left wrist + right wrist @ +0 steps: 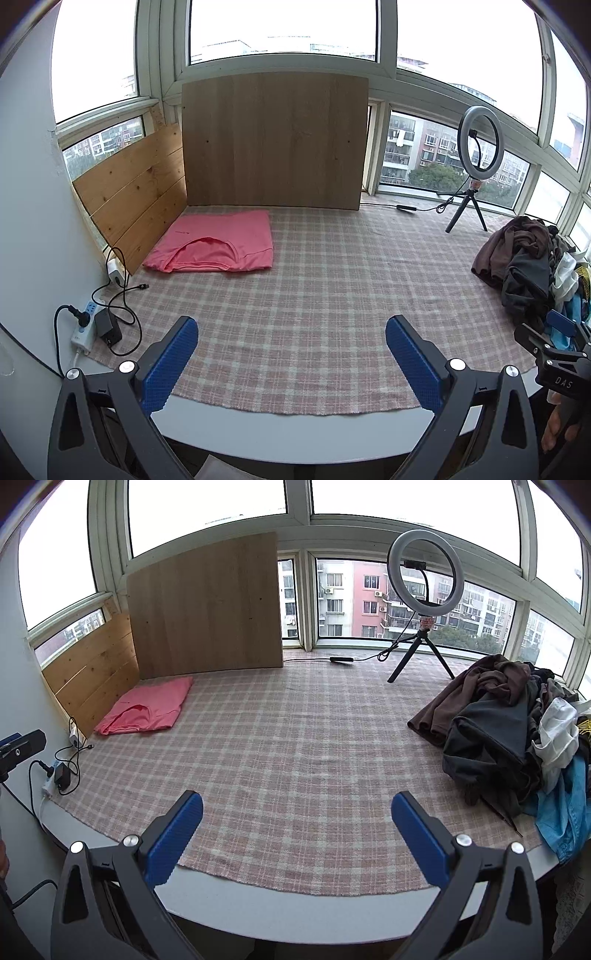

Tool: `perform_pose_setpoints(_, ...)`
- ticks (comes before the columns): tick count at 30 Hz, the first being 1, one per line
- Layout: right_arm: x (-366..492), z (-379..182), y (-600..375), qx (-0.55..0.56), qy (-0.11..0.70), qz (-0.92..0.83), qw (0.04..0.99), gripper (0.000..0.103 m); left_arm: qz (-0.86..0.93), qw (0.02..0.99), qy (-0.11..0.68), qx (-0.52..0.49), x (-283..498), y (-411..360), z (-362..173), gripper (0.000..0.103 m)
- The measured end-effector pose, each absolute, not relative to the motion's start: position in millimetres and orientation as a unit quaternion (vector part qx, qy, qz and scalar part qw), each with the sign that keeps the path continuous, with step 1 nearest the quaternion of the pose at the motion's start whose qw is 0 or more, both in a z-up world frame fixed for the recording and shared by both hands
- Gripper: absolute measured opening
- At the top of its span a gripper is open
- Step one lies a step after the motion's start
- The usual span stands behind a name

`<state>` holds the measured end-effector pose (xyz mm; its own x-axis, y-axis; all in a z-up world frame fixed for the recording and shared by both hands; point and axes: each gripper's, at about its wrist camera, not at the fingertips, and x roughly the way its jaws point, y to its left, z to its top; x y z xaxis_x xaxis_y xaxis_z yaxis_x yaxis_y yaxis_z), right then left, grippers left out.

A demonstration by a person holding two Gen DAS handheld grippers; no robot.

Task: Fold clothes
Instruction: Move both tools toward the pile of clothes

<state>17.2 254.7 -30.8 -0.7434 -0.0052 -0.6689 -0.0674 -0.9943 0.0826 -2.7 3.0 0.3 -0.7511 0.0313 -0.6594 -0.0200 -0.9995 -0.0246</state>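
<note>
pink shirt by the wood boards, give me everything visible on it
The pink shirt is a plain salmon knit garment, already folded into a flat, roughly rectangular stack with the neckline facing the camera and a tiny dark mark near one edge. It lies on the plaid cloth in the far left corner, next to the slatted wood panel and just in front of the upright board. Neither gripper touches it.

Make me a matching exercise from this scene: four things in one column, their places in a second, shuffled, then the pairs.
Things:
1. pink shirt
2. clothes pile
3. ring light
4. power strip

Places:
A. far right, by the window, on a tripod
B. left edge, beside the plaid cloth
C. folded, far left corner by the wood boards
D. right side, unfolded heap

Pairs: 1-C, 2-D, 3-A, 4-B
</note>
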Motion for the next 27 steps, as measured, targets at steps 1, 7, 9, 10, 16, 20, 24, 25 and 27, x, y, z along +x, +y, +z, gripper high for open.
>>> perform_pose_setpoints(1,16.6,-29.9,255.7,-0.355,0.049,0.933,0.018,0.103,0.936,0.015,-0.006,-0.352,-4.0,4.4,0.4,0.102)
perform_pose_setpoints(7,12.9,-24.0,261.5,-0.34,0.042,0.939,0.023,0.103,0.936,0.022,0.006,-0.351,-11.6,12.8,1.2,0.102)
perform_pose_setpoints(9,11.7,-22.1,263.4,-0.334,0.04,0.941,0.025,0.103,0.936,0.024,0.01,-0.351,-14.2,15.5,1.4,0.102)
perform_pose_setpoints(10,11.1,-21.1,264.4,-0.332,0.038,0.942,0.026,0.103,0.936,0.026,0.011,-0.351,-15.7,17.3,1.8,0.102)
perform_pose_setpoints(16,11.9,-10.0,273.9,-0.322,0.041,0.945,0.045,0.103,0.935,0.052,0.019,-0.349,-31.4,36.0,5.5,0.102)
perform_pose_setpoints(20,10.3,-10.1,284.1,-0.321,0.043,0.944,0.068,0.103,0.933,0.079,0.031,-0.35,-42.5,52.2,4.3,0.102)
perform_pose_setpoints(24,9.6,-6.9,294.9,-0.323,0.045,0.94,0.095,0.103,0.93,0.105,0.04,-0.349,-54.7,68.2,5.3,0.102)
perform_pose_setpoints(25,9.1,-5.7,297.5,-0.323,0.045,0.94,0.104,0.103,0.929,0.111,0.042,-0.35,-58.1,71.6,4.9,0.102)
perform_pose_setpoints(27,10.0,-3.6,301.7,-0.321,0.044,0.938,0.121,0.103,0.927,0.124,0.047,-0.351,-64.4,78.0,4.6,0.102)
